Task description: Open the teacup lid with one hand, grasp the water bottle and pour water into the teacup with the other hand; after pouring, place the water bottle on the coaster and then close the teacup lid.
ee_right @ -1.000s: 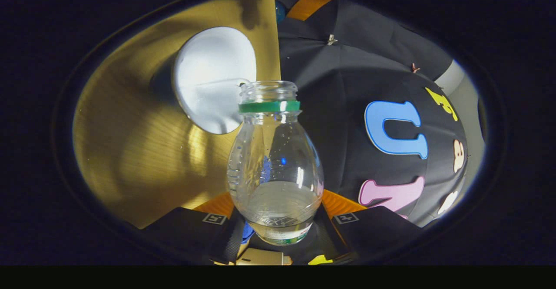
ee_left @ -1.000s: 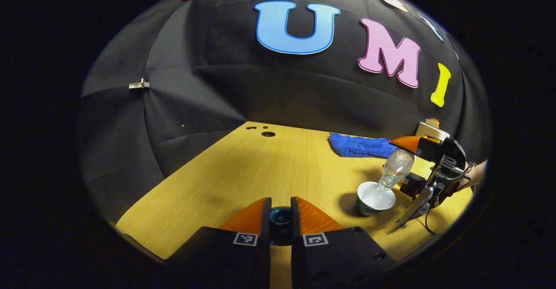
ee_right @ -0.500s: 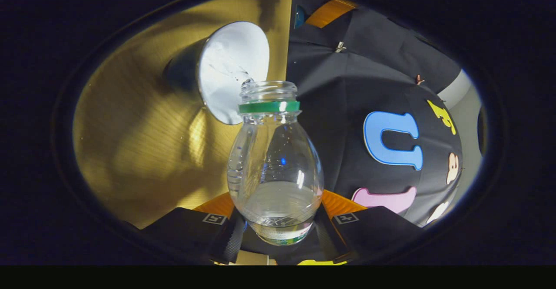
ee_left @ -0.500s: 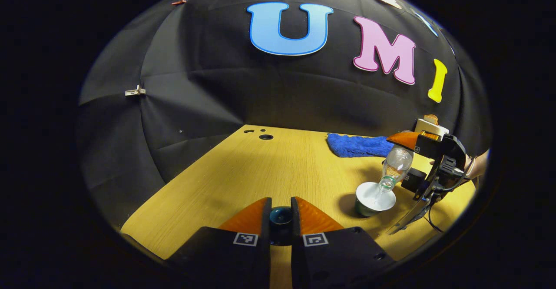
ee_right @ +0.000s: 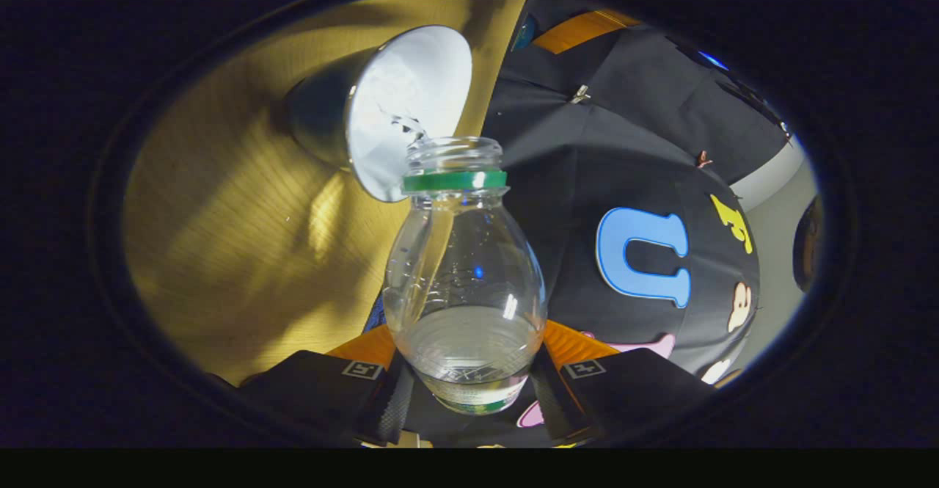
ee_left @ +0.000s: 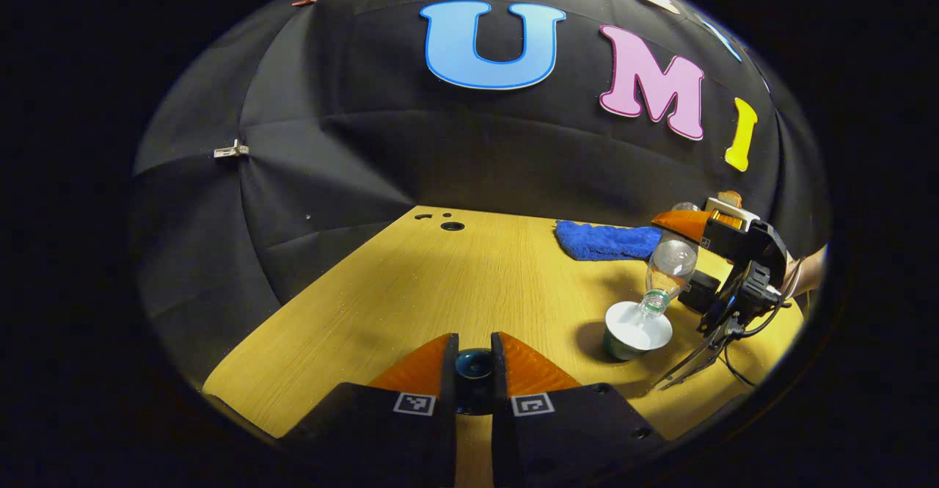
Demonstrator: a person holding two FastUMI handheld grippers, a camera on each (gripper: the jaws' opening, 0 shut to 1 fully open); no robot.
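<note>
R hand-held gripper point(ee_right: 469, 370) clamps water bottle point(ee_right: 463, 282) low on body; thin plastic, light, squashy. L hand-held gripper point(ee_left: 474, 362) pinches lid knob point(ee_left: 474, 363).

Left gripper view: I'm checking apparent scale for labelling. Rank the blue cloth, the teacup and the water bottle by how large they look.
1. blue cloth, widest.
2 and 3. teacup and water bottle look alike in size; the right tongs cover the bottle's base, so I won't rank them.

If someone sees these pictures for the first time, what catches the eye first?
The clear plastic water bottle, gripped by the right gripper, is tipped mouth-down over the open white-lined teacup on the wooden table. Nearer, the left gripper pinches the dark teal lid knob.
</note>
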